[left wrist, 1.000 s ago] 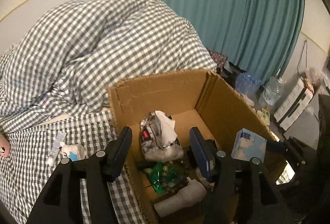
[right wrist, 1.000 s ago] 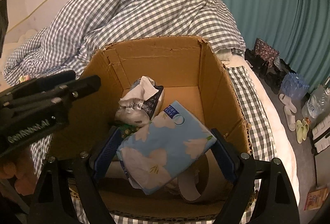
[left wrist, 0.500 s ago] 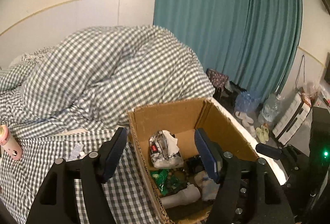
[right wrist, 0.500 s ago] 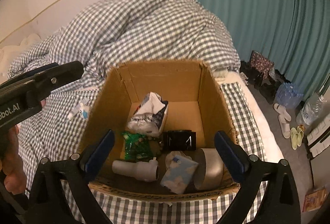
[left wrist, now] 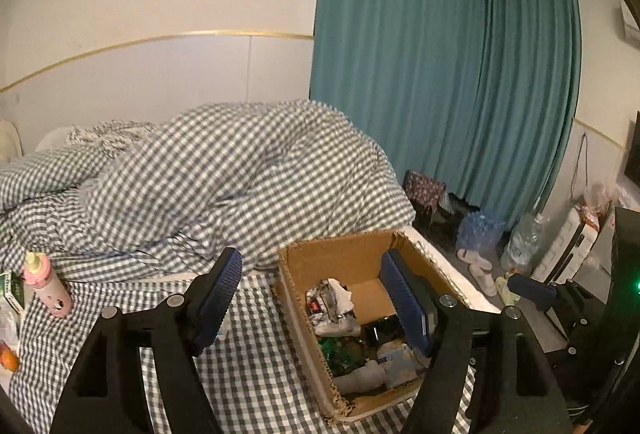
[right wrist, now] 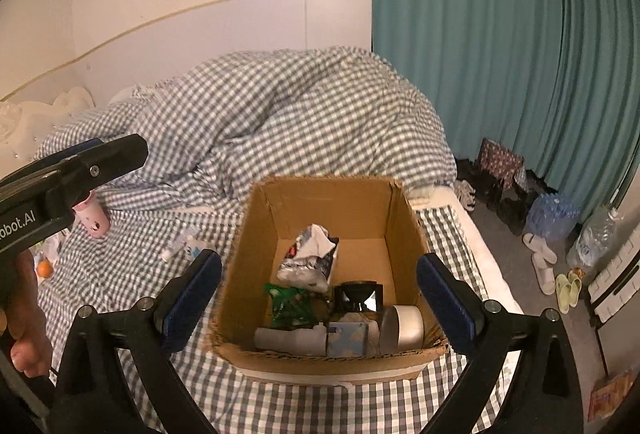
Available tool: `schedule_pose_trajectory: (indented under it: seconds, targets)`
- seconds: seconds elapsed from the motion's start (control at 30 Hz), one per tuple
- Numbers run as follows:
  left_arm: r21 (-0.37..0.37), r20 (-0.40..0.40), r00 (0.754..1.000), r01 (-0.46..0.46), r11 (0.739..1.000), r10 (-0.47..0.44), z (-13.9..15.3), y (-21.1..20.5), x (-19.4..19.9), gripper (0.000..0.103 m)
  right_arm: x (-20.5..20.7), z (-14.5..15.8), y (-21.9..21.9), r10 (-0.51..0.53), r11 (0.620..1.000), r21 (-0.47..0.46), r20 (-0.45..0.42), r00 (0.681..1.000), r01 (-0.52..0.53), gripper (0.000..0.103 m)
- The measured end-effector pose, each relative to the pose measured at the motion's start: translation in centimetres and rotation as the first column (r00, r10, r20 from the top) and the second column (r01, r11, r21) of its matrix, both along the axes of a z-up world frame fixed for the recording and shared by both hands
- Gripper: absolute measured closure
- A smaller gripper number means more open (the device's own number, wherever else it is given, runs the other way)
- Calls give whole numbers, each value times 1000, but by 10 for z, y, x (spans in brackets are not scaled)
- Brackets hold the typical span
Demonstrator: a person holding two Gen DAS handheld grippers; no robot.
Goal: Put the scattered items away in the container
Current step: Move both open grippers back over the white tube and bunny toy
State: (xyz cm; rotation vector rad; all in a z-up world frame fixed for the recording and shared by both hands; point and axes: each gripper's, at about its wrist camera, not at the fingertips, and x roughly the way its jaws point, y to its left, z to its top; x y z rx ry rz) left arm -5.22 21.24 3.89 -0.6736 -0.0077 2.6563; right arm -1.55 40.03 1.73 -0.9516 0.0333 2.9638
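Both hand-held grippers are hanging wide open, empty.
We are judging the pink bottle (left wrist: 47, 284), at nine o'clock of the cardboard box (left wrist: 340, 252), needing a grip across its body.

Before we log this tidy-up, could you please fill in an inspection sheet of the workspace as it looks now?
Surface: bed with checked sheet; rumpled checked duvet behind.
Job's things: cardboard box open, holding a crumpled packet, green bag, tissue pack, grey roll.
Clutter: pink bottle, small tube and orange item lie on the sheet outside the box.
Grippers: left hand-held gripper and right hand-held gripper both open, empty, above the box.
Cables: one cord on the far wall.
Surroundings: teal curtain; slippers, water bottles on the floor.
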Motion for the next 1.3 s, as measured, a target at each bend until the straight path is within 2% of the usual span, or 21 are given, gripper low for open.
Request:
schedule_pose_trajectory:
  seconds: [0.7, 0.83, 1.03, 1.17, 1.3]
  targets:
    - [22, -118, 986, -113, 993, 115, 41, -109, 61, 21, 62, 64, -79, 65, 998, 31, -173, 983, -61, 0]
    - [21, -134, 980, -147, 989, 149, 42, -129, 68, 14, 68, 72, -97, 86, 996, 37, -197, 977, -80, 0]
    - [23, -132, 971, -197, 980, 198, 37, -159, 68, 12, 65, 74, -124, 126, 992, 54, -204, 971, -118, 0]
    - [30, -127, 966, -221, 975, 223, 35, -175, 65, 3, 61, 72, -139, 155, 988, 52, -193, 969, -148, 0]
    - [27, -134, 959, -248, 968, 249, 34, -188, 65, 0, 58, 70, -152, 176, 984, 54, -185, 967, -169, 0]
